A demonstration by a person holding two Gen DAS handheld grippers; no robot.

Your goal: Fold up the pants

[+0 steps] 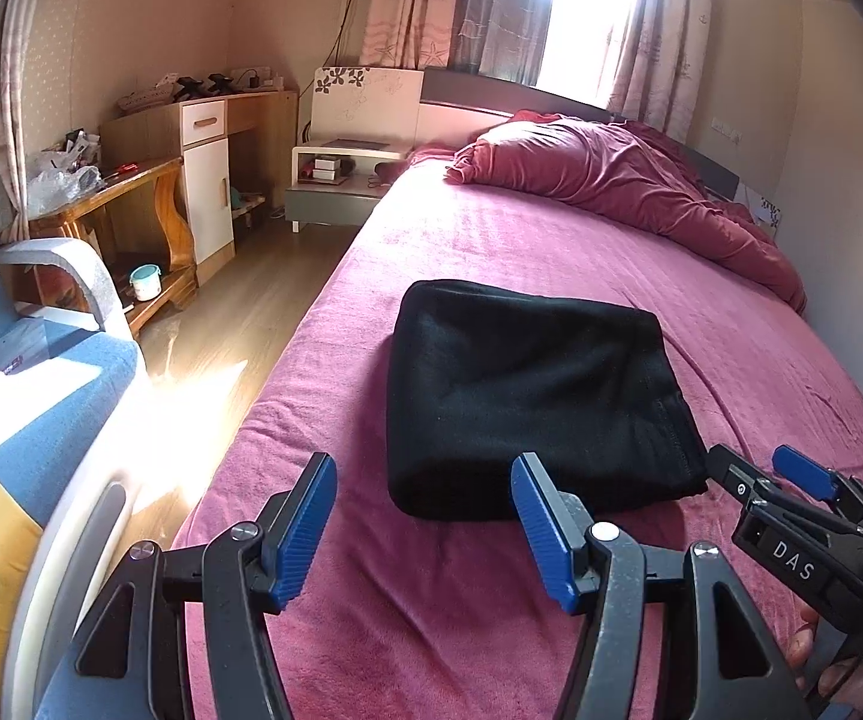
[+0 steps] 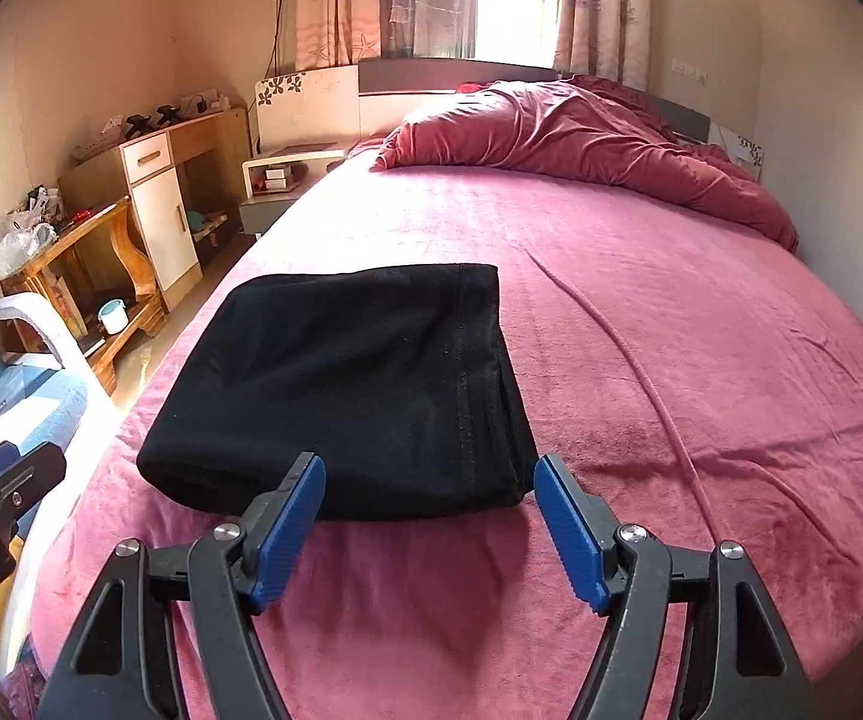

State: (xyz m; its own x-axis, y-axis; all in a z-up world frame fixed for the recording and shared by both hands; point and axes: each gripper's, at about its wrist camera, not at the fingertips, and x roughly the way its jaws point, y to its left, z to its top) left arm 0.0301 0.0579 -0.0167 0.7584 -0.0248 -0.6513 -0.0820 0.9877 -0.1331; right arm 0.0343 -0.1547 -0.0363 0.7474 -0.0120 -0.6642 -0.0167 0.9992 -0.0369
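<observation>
The black pants [image 1: 527, 396] lie folded into a thick rectangle on the pink bed cover [image 1: 491, 228]. My left gripper [image 1: 425, 474] is open and empty, just short of the bundle's near edge, over its left half. My right gripper [image 2: 428, 474] is open and empty, its fingertips at the near right corner of the pants [image 2: 359, 384]. The right gripper also shows in the left wrist view [image 1: 761, 468], beside the bundle's near right corner. Part of the left gripper's body [image 2: 5, 480] shows at the left edge of the right wrist view.
A crumpled red duvet [image 1: 629, 180] lies at the head of the bed. A ridge [image 2: 623, 348] runs across the cover right of the pants. A blue chair [image 1: 41, 396], wooden desk [image 1: 131, 204] and nightstand [image 1: 341, 174] stand left of the bed on the wood floor.
</observation>
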